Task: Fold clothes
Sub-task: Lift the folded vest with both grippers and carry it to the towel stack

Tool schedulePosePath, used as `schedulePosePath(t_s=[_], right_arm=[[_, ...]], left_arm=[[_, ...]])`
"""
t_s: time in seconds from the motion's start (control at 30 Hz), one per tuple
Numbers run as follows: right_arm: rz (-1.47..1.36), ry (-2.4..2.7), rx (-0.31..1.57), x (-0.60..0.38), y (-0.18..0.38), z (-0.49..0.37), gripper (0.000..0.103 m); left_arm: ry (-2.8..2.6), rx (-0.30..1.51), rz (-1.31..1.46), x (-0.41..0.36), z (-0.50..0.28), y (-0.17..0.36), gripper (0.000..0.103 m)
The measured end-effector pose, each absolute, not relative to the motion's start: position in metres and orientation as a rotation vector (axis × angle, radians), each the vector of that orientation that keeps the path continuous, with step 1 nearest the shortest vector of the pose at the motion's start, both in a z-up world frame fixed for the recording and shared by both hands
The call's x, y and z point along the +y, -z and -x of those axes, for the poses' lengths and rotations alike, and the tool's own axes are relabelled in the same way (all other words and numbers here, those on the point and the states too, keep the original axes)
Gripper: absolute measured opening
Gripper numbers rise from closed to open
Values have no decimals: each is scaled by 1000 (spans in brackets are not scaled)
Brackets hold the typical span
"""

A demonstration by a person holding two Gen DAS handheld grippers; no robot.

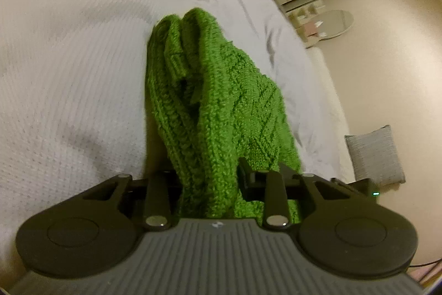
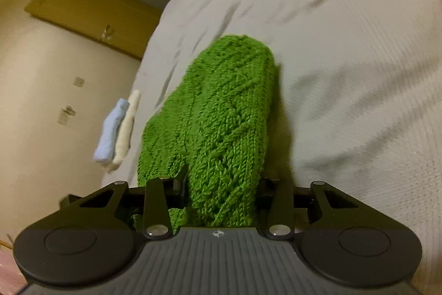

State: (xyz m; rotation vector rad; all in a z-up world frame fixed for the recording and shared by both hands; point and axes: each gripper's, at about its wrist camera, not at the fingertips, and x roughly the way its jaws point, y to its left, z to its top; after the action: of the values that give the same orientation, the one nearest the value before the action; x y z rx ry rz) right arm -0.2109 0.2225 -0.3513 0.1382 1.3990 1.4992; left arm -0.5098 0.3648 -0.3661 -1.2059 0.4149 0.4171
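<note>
A green cable-knit garment (image 1: 218,101) hangs bunched from my left gripper (image 1: 212,184), which is shut on it above a white bed cover (image 1: 69,73). The same green knit (image 2: 221,112) fills the middle of the right wrist view, and my right gripper (image 2: 221,192) is shut on another part of it. The knit drapes over both sets of fingers and hides the fingertips. Its far end reaches the bed in both views.
The bed cover (image 2: 345,73) is wrinkled. Two folded pieces, light blue (image 2: 110,129) and cream (image 2: 125,129), lie at the bed's edge. On the floor are a grey cushion (image 1: 375,154) and a round mirror tray (image 1: 331,22). A wooden cabinet (image 2: 91,4) stands beyond.
</note>
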Motion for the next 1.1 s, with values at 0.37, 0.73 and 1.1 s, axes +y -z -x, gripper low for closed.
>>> schedulePosePath(t_s=[0.37,0.73,1.1], right_arm=[[-44,-1528,1352,265,176,287,38],[-13,-1637,1361,347,83,416,38],[73,-1867,1350,453,65,491,38]], left_arm=[[-472,392,1211,399,578,208,24],[-602,364,1186,448,723,104,24],[-844,230,1167,482,808,70,25]])
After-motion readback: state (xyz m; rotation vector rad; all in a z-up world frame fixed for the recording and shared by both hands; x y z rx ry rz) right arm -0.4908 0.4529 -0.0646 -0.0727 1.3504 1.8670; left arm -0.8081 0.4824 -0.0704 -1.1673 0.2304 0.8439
